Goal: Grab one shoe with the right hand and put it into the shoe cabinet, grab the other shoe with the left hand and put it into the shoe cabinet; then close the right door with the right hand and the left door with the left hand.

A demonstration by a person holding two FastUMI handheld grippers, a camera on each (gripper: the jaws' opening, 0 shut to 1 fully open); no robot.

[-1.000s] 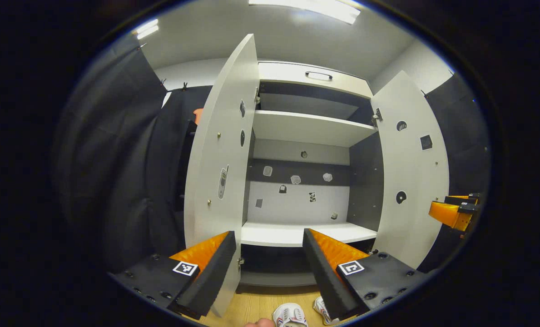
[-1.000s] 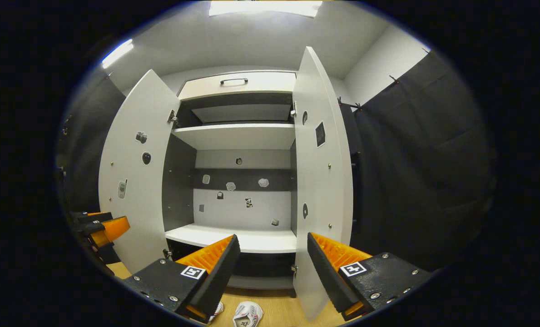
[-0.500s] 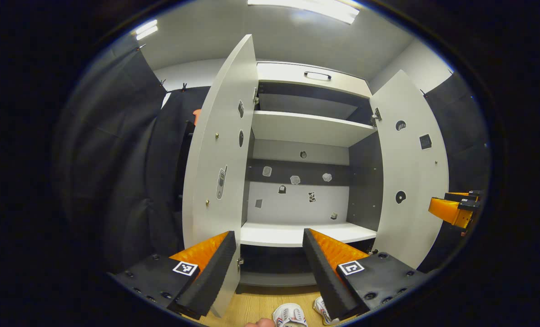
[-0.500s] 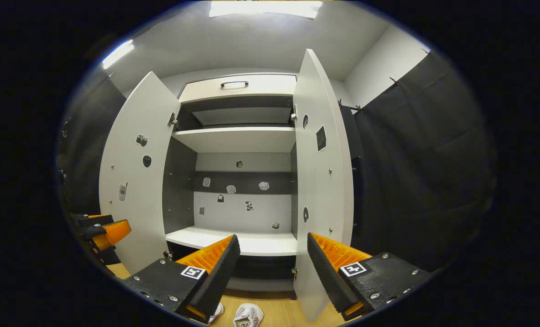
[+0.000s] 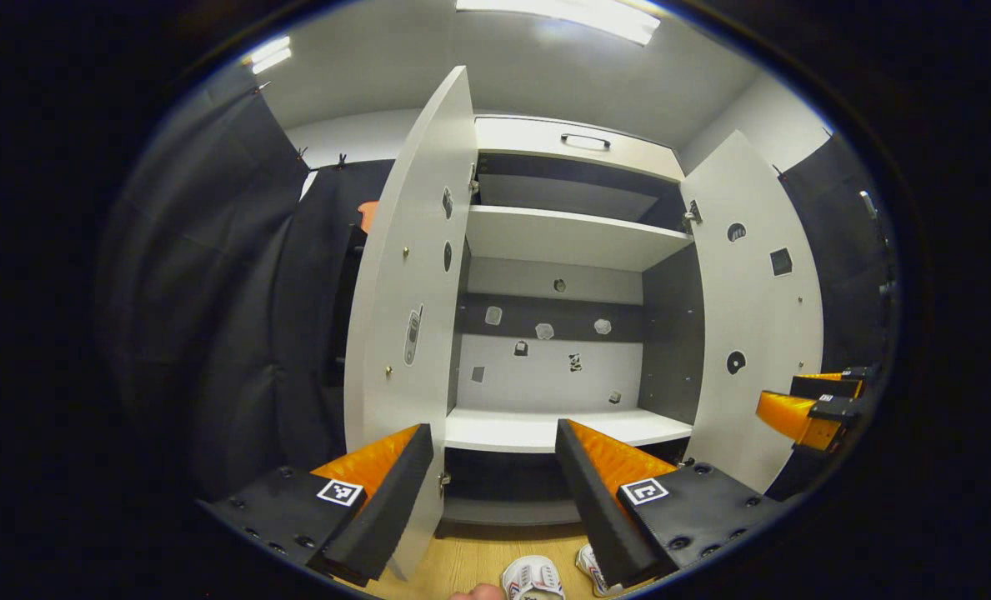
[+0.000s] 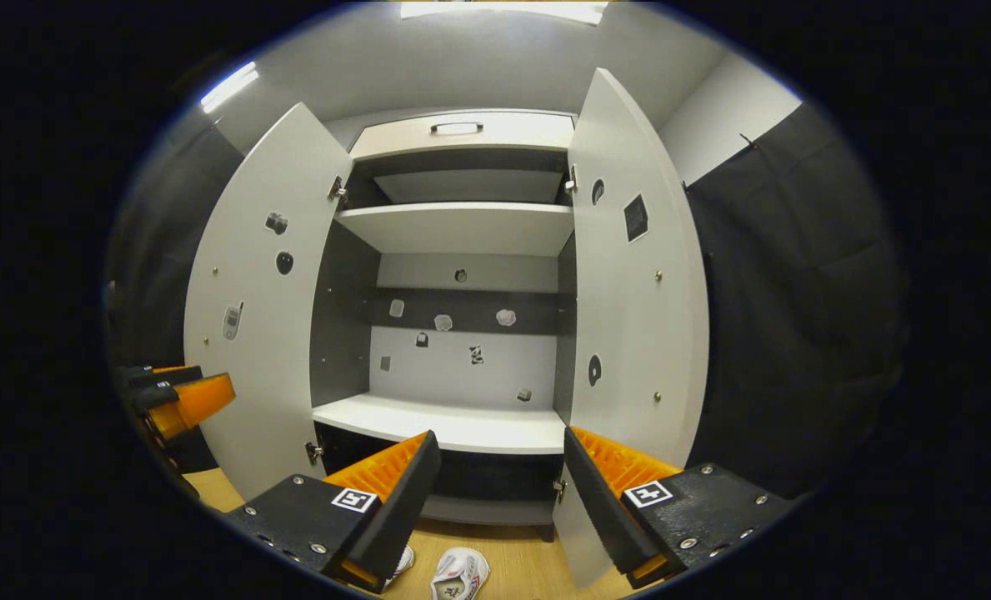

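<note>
Both my claws are wide open and empty. My left claw (image 5: pixel 495 492) and my right claw (image 6: pixel 499 492) both face the tall white shoe cabinet (image 5: pixel 578 242), its two doors swung out.

Shoes: two white low trainers with dark trim lie on the pale wooden floor (image 6: pixel 528 558) just in front of the cabinet's base. In the right gripper view one white shoe (image 6: pixel 459 573) sits just below the gap of my right claw; the other shoe (image 6: pixel 403 561) is mostly hidden behind my left-hand finger. In the left gripper view the pair shows at the bottom edge, (image 5: pixel 532 577) and (image 5: pixel 588 567), the second half behind a finger.

Step in hand, as I judge it: right claw goes first, down to a shoe. Nothing is in the cabinet yet.

How to do it well:
- Tip the right claw steeply down; the shoes are almost under it, nearer me than the cabinet plinth.
- Take the shoe across its sides near the opening, not by the toe, so it hangs level.
- Keep clear of the right door (image 6: pixel 628 300), whose lower corner stands just beside my right finger.
- Aim for the white lower shelf (image 6: pixel 453 425), which is bare.
- Left claw (image 6: pixel 182 400) waits beside the left door (image 6: pixel 253 317), out of the way.
</note>
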